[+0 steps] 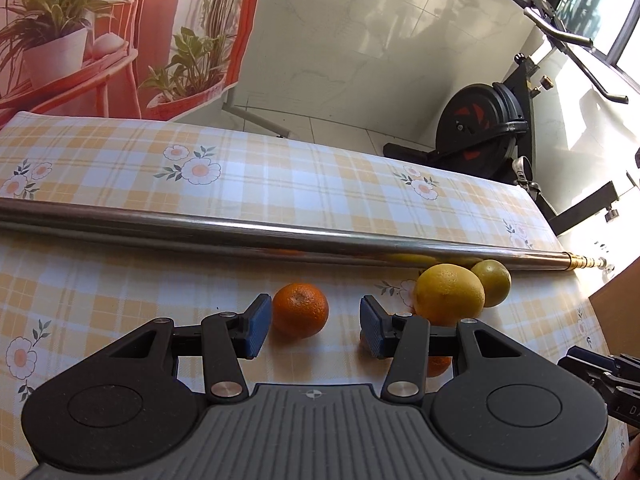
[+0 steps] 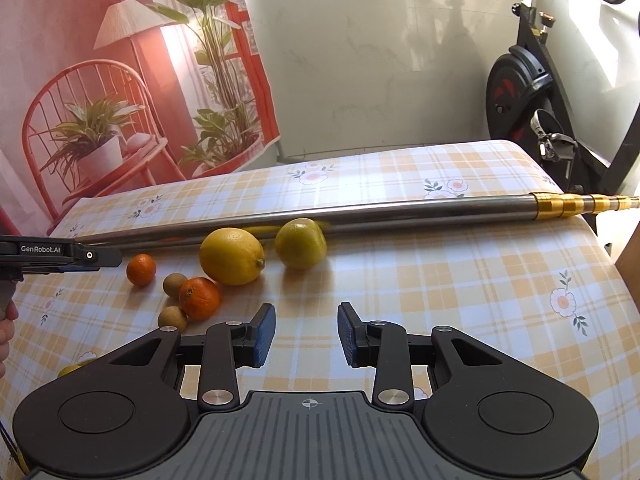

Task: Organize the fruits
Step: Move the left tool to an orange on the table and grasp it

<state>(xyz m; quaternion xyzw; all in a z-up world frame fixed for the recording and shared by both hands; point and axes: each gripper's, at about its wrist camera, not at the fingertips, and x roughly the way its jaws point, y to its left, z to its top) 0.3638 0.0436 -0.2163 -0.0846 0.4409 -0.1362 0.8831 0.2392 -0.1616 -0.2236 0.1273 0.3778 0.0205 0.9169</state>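
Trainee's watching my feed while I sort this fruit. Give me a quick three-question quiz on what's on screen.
1. True or false: the right tool grips a fruit.
2. What sits just ahead of the left tool and its open jaws? A lemon, B orange, C banana.
3. How many small brown fruits show in the right wrist view?
Key: 1 false; 2 B; 3 two.

left gripper [image 1: 312, 330]: black linkage arms, silver rivets, blue ribbed pads | grey ribbed base, crosshair mark | right gripper [image 2: 307, 335]: same
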